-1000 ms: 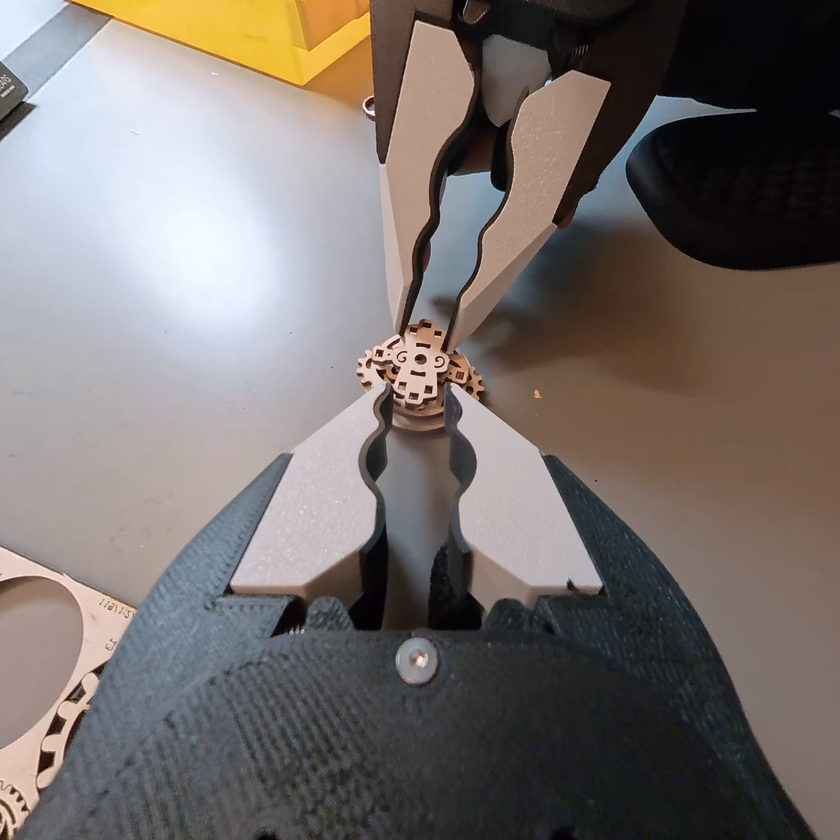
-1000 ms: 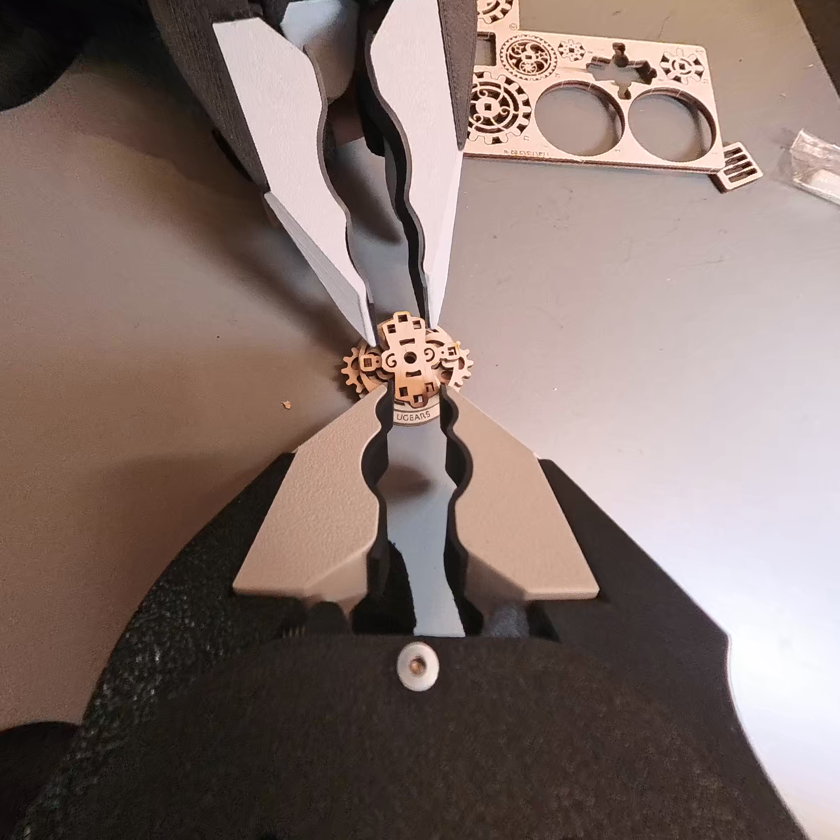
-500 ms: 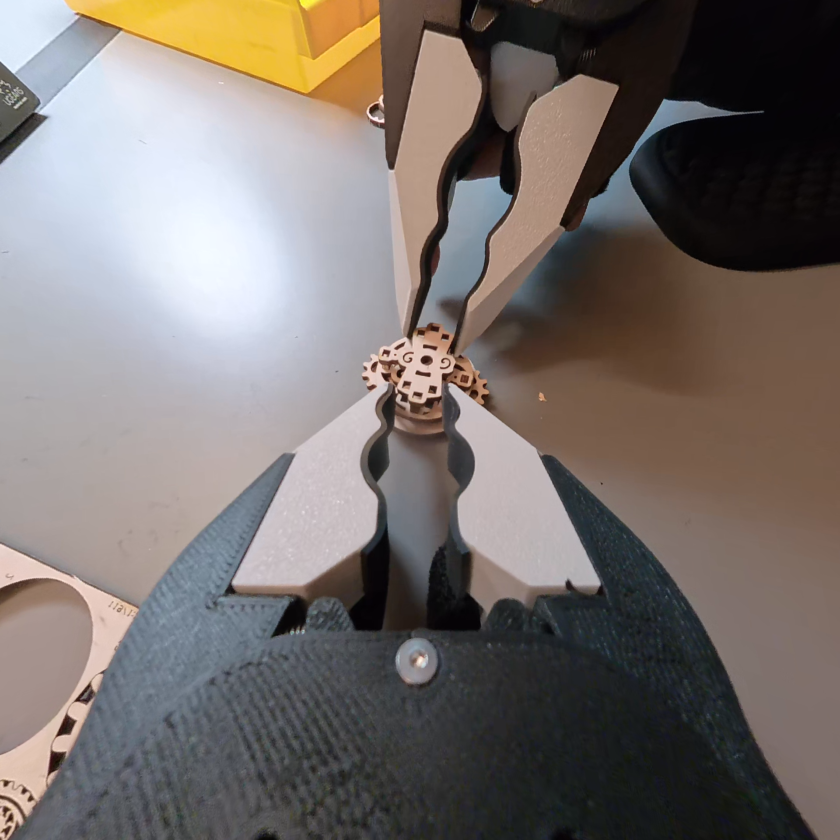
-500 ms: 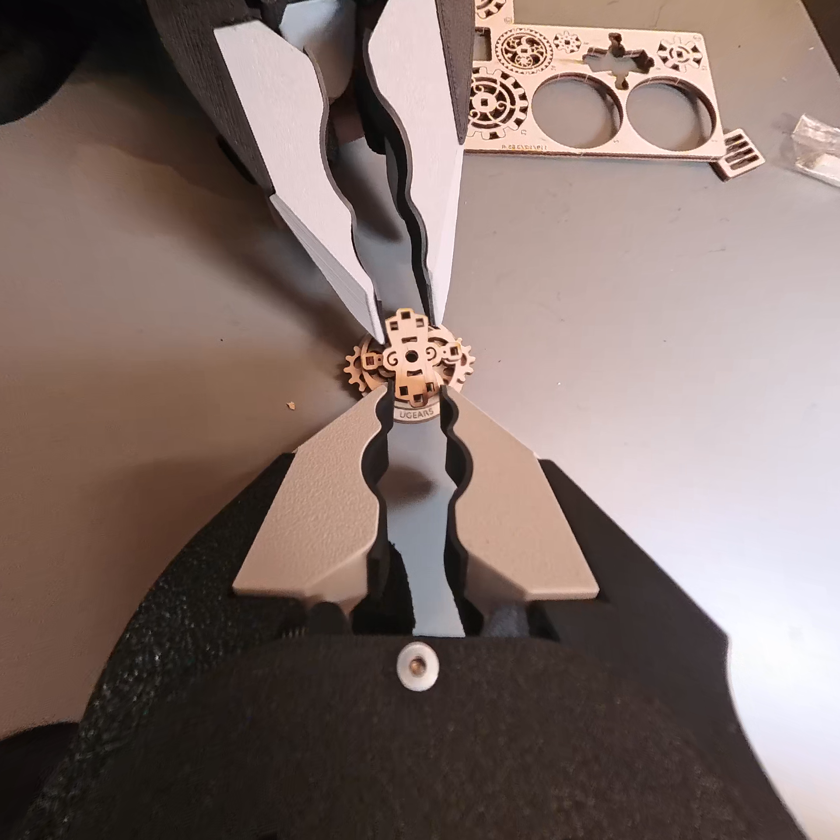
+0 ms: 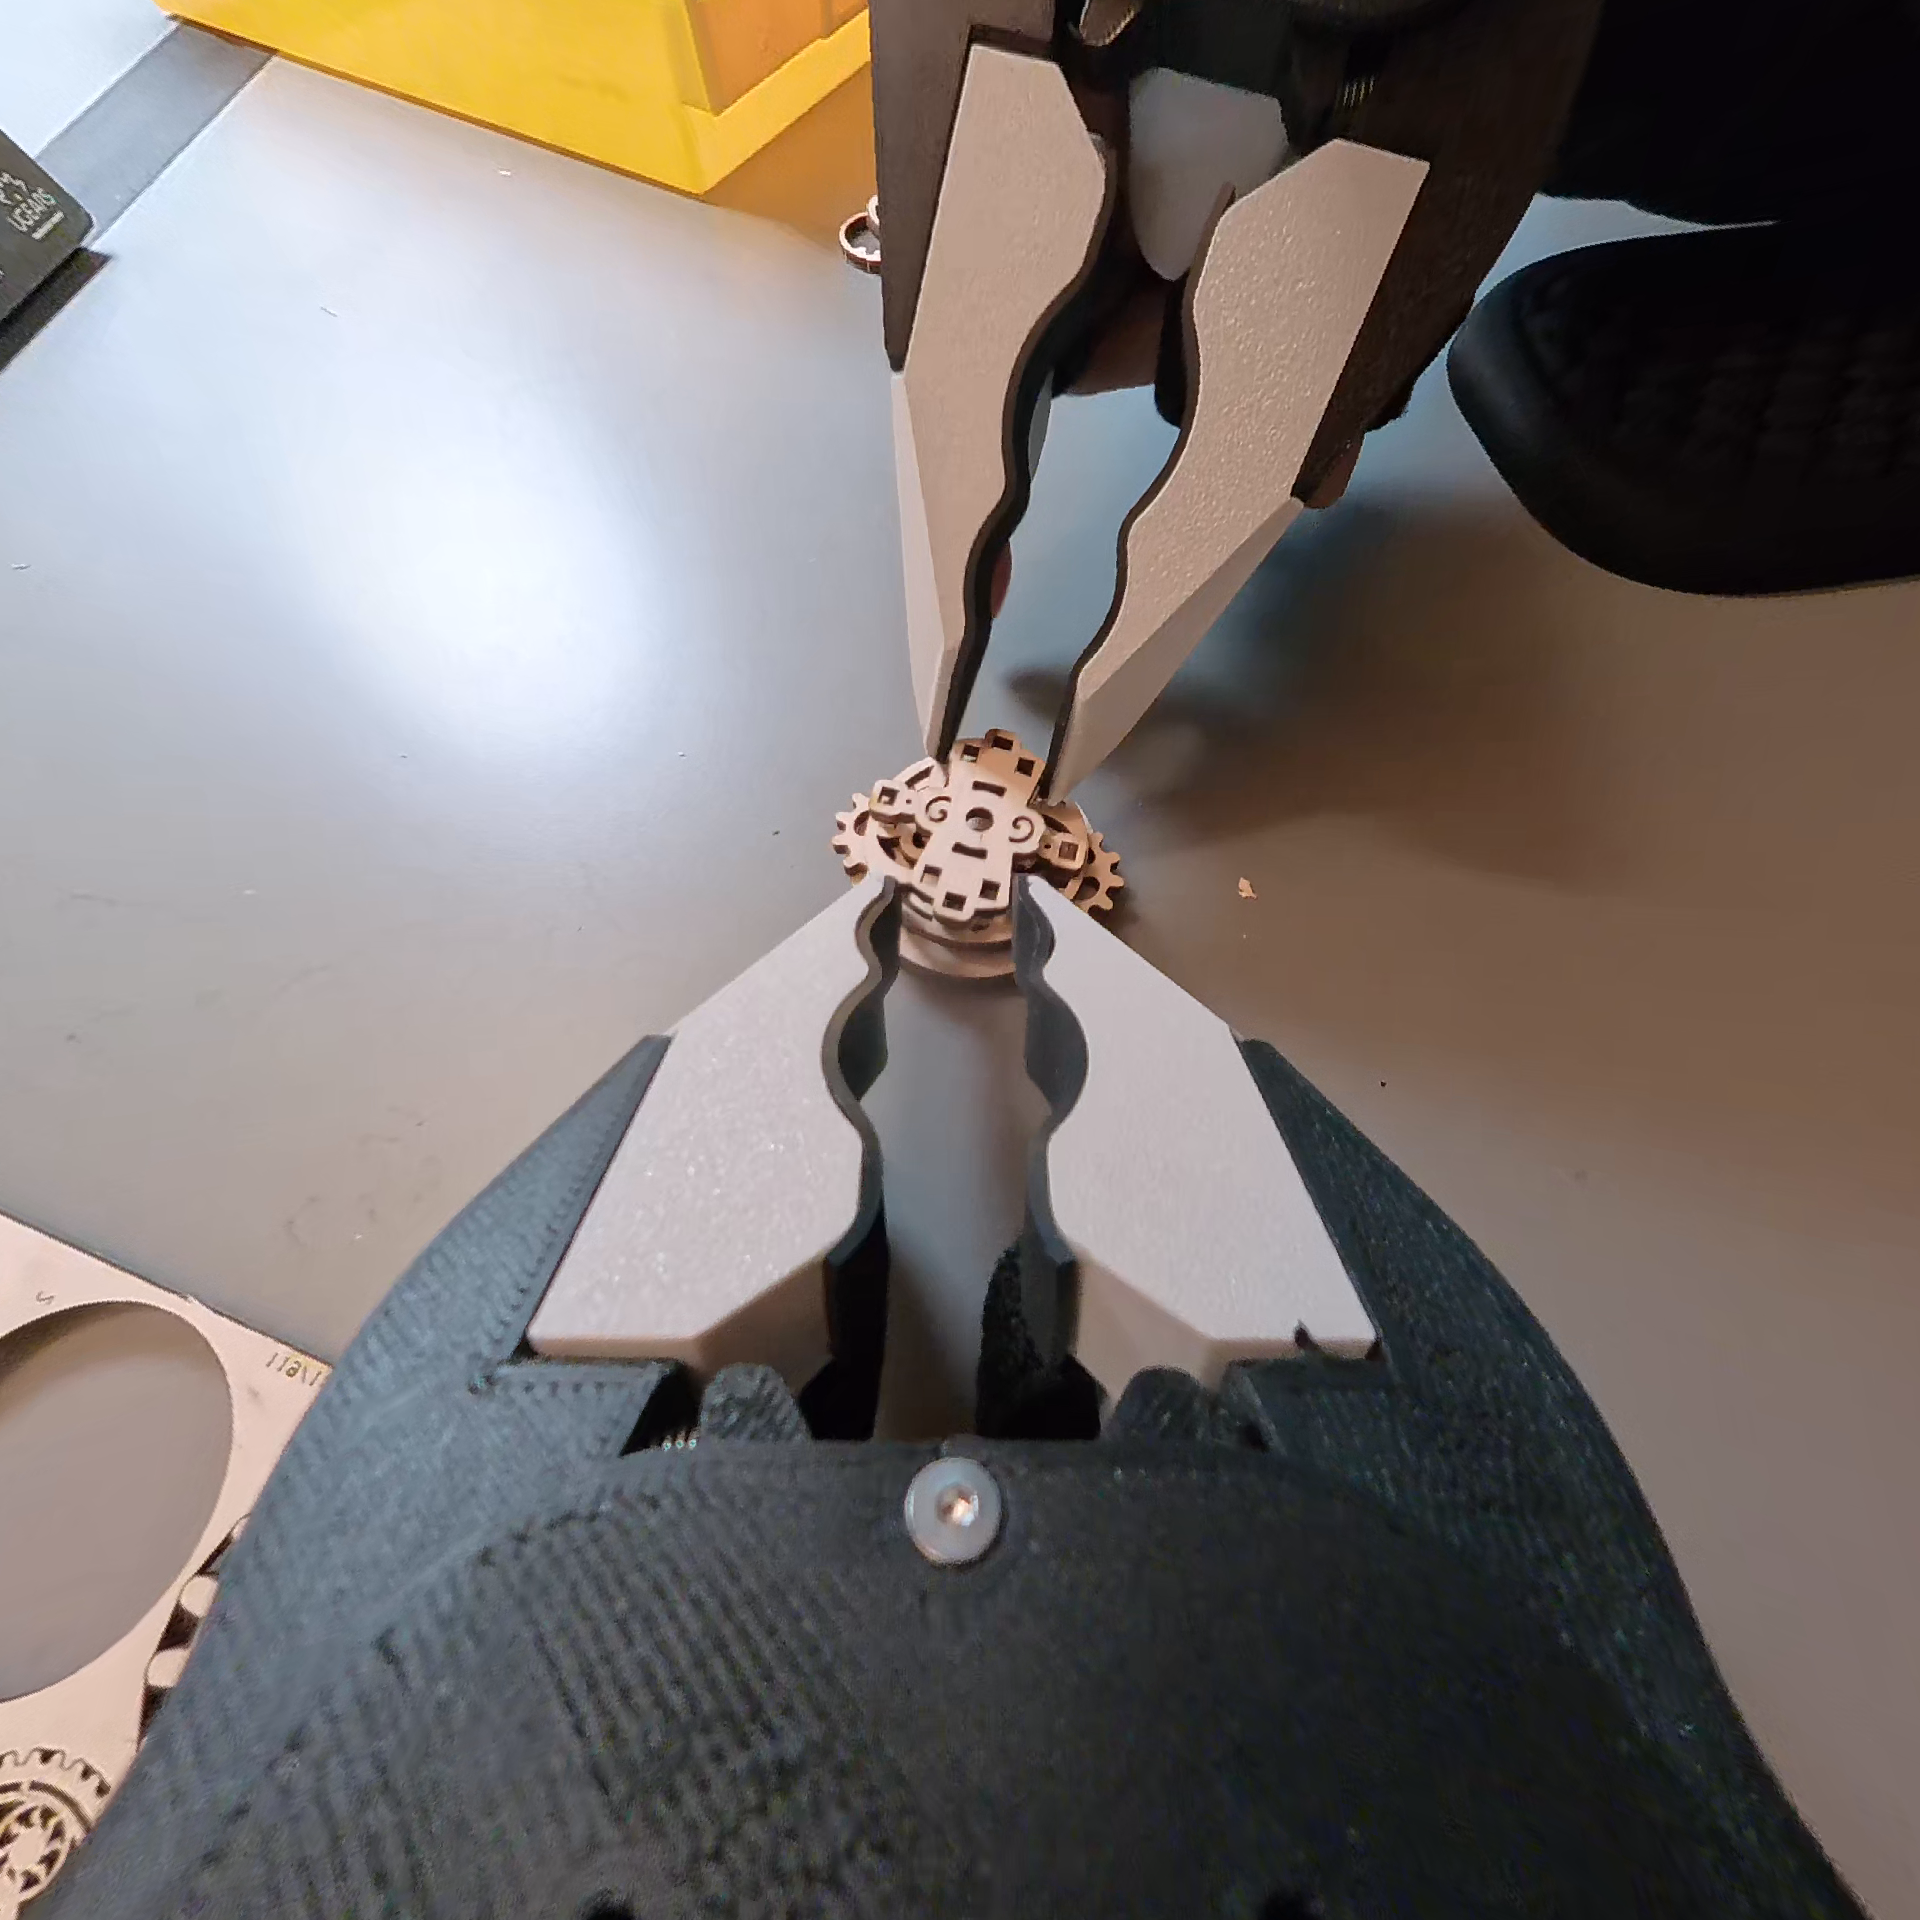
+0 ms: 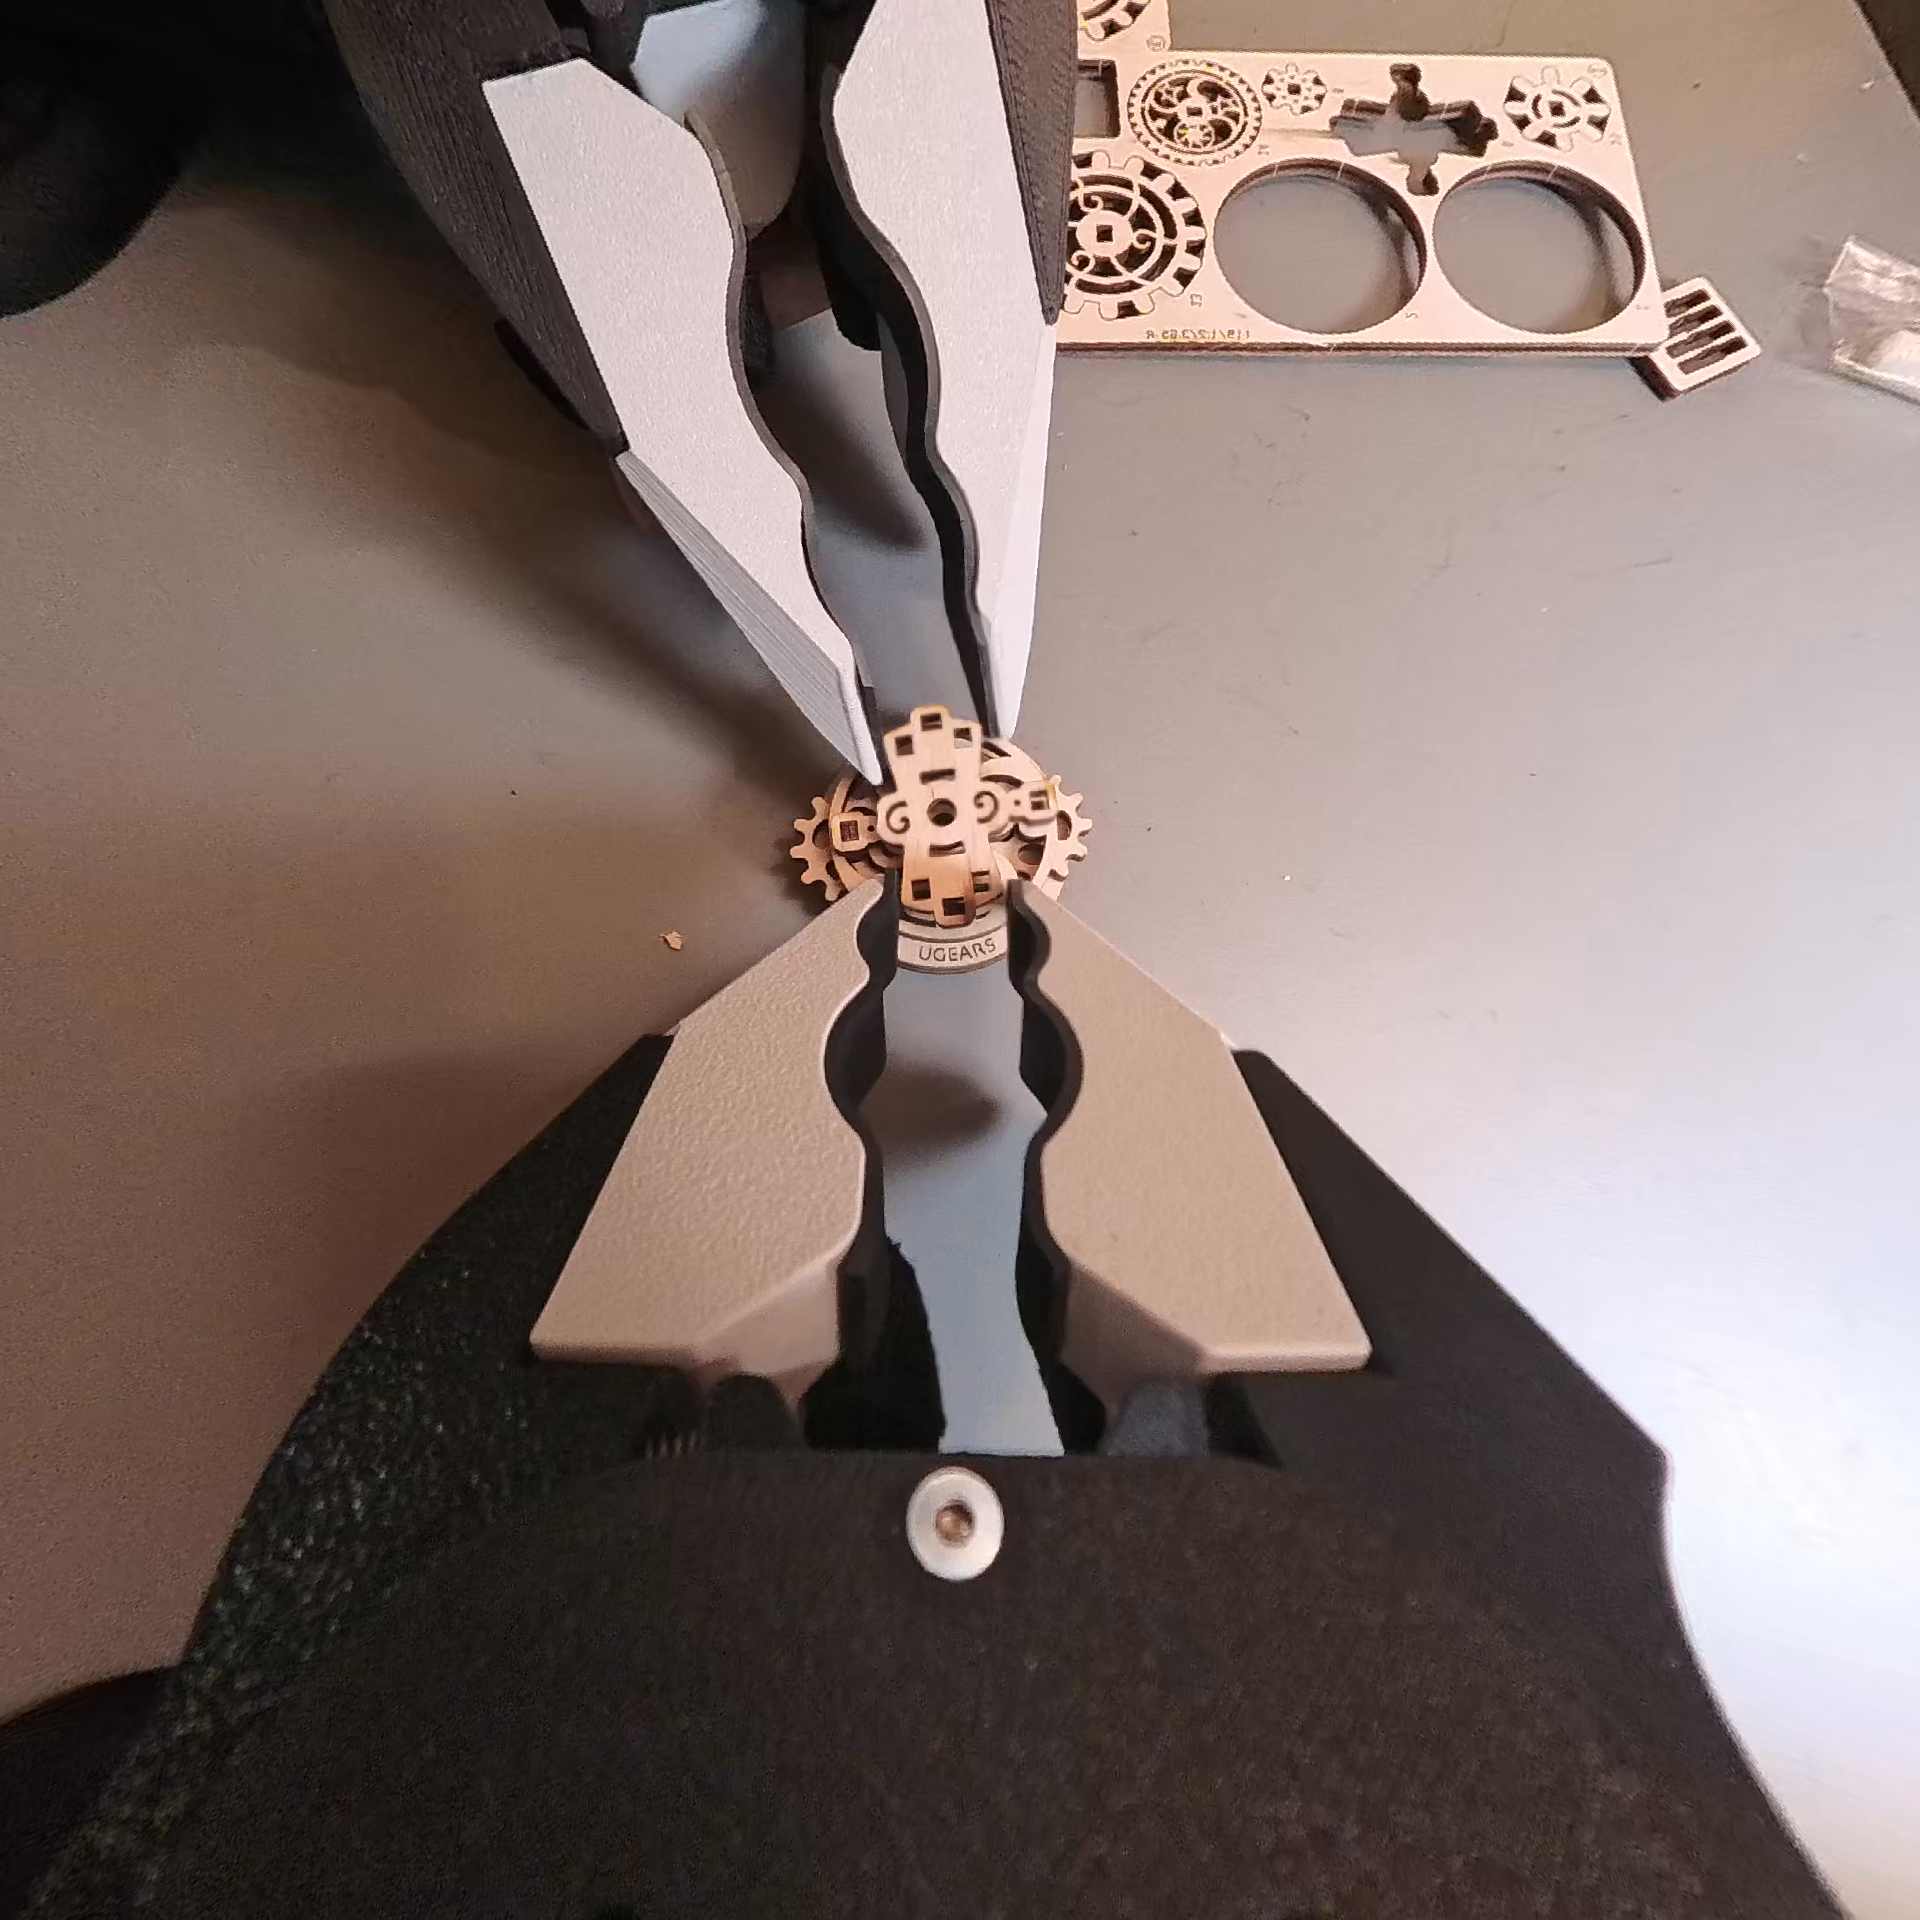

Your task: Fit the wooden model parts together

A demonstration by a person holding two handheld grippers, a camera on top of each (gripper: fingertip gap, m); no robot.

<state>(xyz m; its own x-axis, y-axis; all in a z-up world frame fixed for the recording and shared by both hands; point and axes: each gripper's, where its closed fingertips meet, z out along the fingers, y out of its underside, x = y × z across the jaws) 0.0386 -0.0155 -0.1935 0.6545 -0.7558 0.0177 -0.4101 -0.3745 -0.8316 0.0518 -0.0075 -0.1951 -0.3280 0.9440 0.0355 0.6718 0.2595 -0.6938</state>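
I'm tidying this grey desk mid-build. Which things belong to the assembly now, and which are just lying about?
In use:
- small round wooden gear model
- left tongs
- right tongs
- pale laser-cut plywood parts sheet

Lying about:
- yellow plastic bin
- black printed card
- clear plastic wrapper
- black mesh chair seat

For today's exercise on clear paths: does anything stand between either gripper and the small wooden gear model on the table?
Nothing visible does. The left gripper and right gripper each already grip one arm of the model's cross piece from opposite sides.
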